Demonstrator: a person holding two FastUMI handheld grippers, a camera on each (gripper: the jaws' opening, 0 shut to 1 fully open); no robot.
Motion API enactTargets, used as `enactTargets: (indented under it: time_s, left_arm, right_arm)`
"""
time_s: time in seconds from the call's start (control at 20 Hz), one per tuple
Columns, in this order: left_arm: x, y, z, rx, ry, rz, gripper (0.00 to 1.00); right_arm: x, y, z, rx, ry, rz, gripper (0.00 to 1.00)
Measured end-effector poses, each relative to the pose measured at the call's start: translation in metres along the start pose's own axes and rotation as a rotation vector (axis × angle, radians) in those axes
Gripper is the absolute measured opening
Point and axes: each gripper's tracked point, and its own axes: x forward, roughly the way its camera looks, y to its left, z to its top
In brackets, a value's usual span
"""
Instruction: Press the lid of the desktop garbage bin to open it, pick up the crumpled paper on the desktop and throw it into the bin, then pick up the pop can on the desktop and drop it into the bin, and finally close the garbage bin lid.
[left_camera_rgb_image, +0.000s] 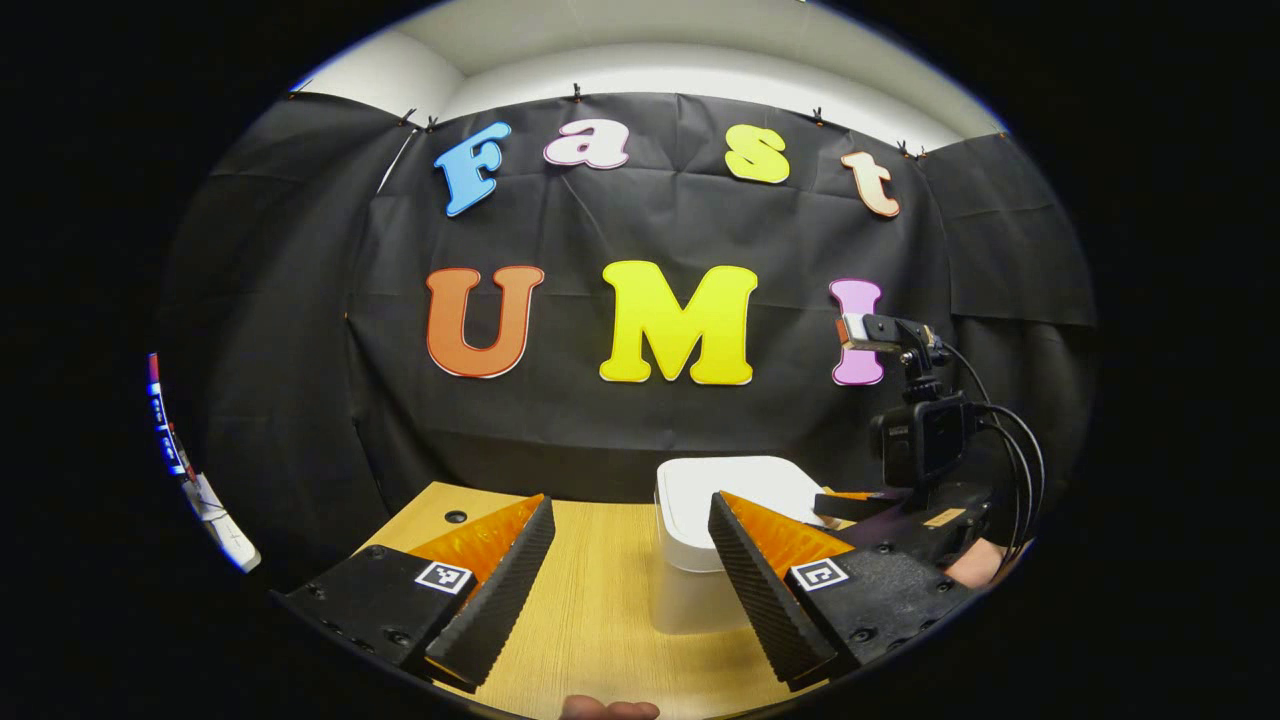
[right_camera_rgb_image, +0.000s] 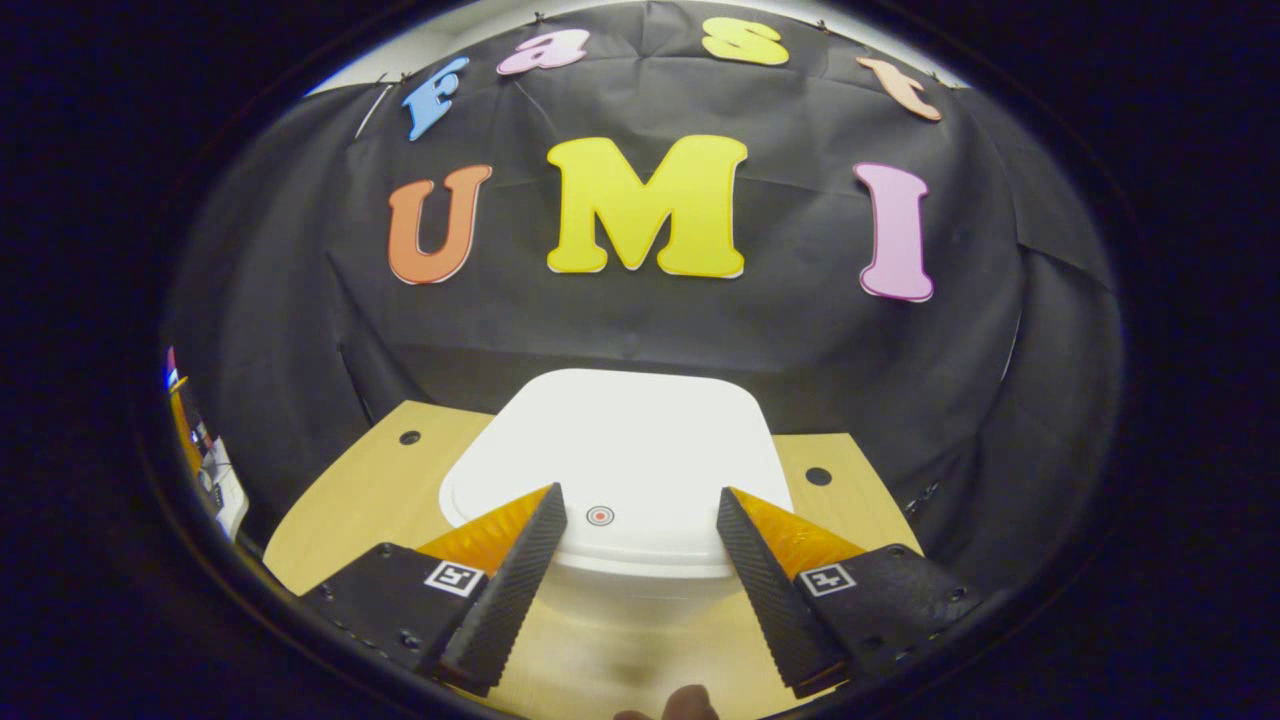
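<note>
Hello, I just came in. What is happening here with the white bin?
A person holds a gripper in each hand at a wooden table. The right gripper is open and hovers over the closed lid of the white bin, near its small round mark. The left gripper is open and holds nothing, off to the side of the bin.

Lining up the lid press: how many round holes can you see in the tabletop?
2: one hole at the table's far left corner, one hole right of the bin. Others may hide behind the bin or grippers.
</note>
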Motion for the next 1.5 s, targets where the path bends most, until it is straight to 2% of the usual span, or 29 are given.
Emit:
enactTargets:
  time_s: [0.25,0.4,0.75,0.8,1.1,1.5]
  left_arm:
    - [0.011,0.004,0.024,0.017,-0.042,0.007,0.99]
    - [0.017,0.005,0.034,0.032,-0.056,0.013,0.99]
    - [0.027,0.002,0.061,0.024,-0.086,0.020,0.99]
    - [0.028,0.000,0.068,0.021,-0.098,0.018,0.99]
    - [0.031,-0.006,0.084,0.008,-0.129,0.035,0.99]
    - [0.029,-0.008,0.072,0.005,-0.113,0.063,0.99]
  right_arm:
    - [-0.015,-0.002,0.008,0.005,-0.054,0.000,0.95]
    - [-0.034,-0.017,0.031,-0.020,-0.148,-0.016,0.98]
    - [-0.103,-0.065,0.088,-0.020,-0.360,-0.106,0.95]
    - [-0.111,-0.069,0.093,-0.005,-0.369,-0.109,0.98]
    - [-0.143,-0.087,0.120,0.050,-0.438,-0.140,0.96]
    - [-0.146,-0.089,0.130,0.038,-0.484,-0.146,0.96]
